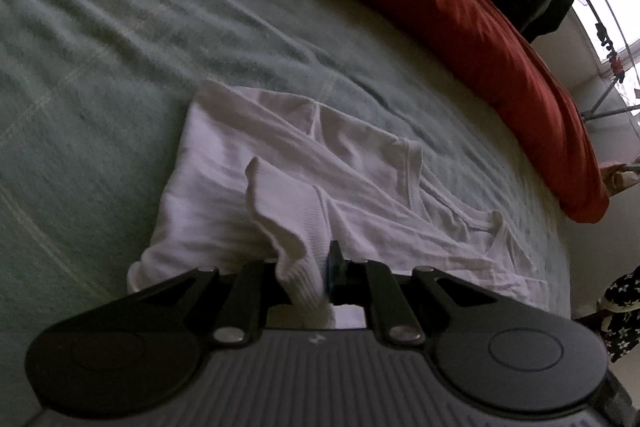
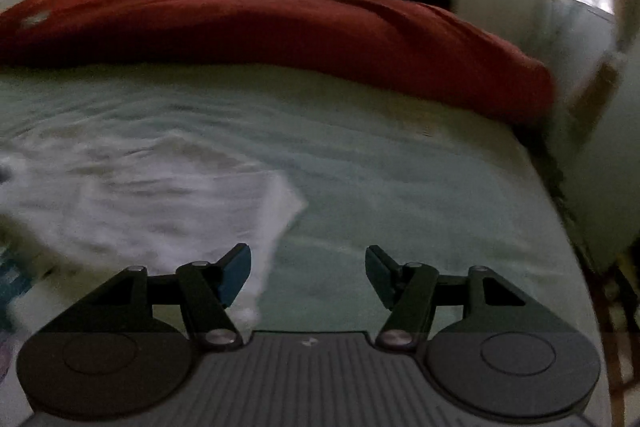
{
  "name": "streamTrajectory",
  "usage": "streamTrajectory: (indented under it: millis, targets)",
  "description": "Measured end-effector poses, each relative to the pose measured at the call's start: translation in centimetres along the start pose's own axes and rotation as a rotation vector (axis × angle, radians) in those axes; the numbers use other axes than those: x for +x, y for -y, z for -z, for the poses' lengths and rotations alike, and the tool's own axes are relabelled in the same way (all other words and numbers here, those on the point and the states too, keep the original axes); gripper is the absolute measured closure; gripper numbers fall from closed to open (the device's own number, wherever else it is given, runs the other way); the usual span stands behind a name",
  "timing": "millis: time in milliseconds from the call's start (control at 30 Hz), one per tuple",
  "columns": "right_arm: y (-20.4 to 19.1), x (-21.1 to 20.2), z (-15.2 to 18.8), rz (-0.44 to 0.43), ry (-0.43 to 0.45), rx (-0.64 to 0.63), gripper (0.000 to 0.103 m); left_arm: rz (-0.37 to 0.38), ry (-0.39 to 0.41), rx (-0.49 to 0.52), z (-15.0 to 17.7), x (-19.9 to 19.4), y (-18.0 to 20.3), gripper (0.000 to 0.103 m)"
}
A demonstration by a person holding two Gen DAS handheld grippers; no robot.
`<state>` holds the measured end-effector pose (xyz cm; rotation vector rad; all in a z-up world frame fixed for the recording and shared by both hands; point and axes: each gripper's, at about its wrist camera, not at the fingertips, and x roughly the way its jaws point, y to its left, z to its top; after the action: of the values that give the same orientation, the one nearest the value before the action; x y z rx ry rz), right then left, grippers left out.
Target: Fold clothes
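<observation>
While L gripper [image 1: 326,267] pinches white undershirt [image 1: 280,163] hem, R gripper [image 2: 308,275] gapes empty over bed [image 2: 400,187].

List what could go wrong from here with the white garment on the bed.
1. The left tool pinches only a narrow ribbed edge of the white garment; a pull could slip it free or drag the part-made fold askew.
2. The right tool is open and empty, with one finger at the garment's corner; a hasty close might miss it or catch the green sheet as well.
</observation>
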<state>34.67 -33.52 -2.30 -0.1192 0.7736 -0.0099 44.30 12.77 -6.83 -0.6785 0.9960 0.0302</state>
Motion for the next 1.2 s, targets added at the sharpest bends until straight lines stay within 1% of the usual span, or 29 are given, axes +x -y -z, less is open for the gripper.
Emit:
streamTrajectory:
  millis: [33, 100, 133, 167, 333, 400, 567, 667, 800, 900, 1000, 1033, 1100, 1167, 1200]
  targets:
    - [-0.6, -0.3, 0.6, -0.033, -0.006, -0.03, 0.026, 0.0, 0.0, -0.001, 0.0, 0.0, -0.1, 0.094]
    - [-2.3, 0.3, 2.1, -0.027, -0.051, -0.097, 0.024, 0.0, -0.001, 0.001, 0.0, 0.0, -0.2, 0.094]
    - [-3.4, 0.9, 2.8, 0.002, -0.059, -0.136, 0.024, -0.001, 0.0, 0.003, 0.0, 0.0, -0.2, 0.094]
    - [-4.0, 1.3, 3.2, 0.033, -0.044, -0.147, 0.024, -0.003, -0.001, 0.008, -0.1, 0.1, -0.2, 0.094]
    - [-4.8, 4.2, 2.5, 0.221, 0.029, -0.098, 0.024, -0.005, -0.008, 0.03, -0.1, 0.0, -0.2, 0.094]
    - [-5.1, 4.8, 2.0, 0.274, 0.053, -0.1, 0.024, -0.005, -0.01, 0.035, -0.2, 0.0, -0.2, 0.094]
    - [-6.2, 6.1, 1.5, 0.441, 0.035, -0.266, 0.024, 0.005, -0.014, 0.027, -0.1, 0.2, -0.1, 0.094]
    - [-5.7, 5.8, 3.3, 0.449, 0.007, -0.349, 0.016, 0.009, -0.019, 0.035, 0.1, 0.2, 0.0, 0.094]
    - [-7.2, 5.6, 4.4, 0.486, 0.019, -0.457, 0.015, 0.009, -0.013, 0.045, 0.2, -0.1, 0.0, 0.094]
    - [-7.9, 5.5, 4.1, 0.479, 0.014, -0.478, 0.015, 0.012, -0.013, 0.057, 0.2, -0.4, -0.2, 0.094]
    - [-7.4, 3.8, 4.0, 0.43, 0.026, -0.44, 0.015, 0.019, -0.015, 0.081, 0.2, -0.5, 0.2, 0.094]
    - [-7.1, 3.1, 4.0, 0.391, 0.021, -0.426, 0.015, 0.018, -0.011, 0.097, 0.1, -0.6, 0.5, 0.094]
    - [-6.7, 1.9, 4.1, 0.339, 0.017, -0.398, 0.015, 0.015, 0.001, 0.136, 0.0, -0.8, 1.1, 0.094]
    - [-5.9, 0.4, 3.9, 0.244, 0.019, -0.339, 0.016, 0.015, 0.012, 0.174, -0.1, -1.0, 1.6, 0.094]
    - [-5.5, -0.6, 3.6, 0.192, 0.026, -0.295, 0.021, 0.016, 0.017, 0.19, -0.1, -1.1, 1.8, 0.094]
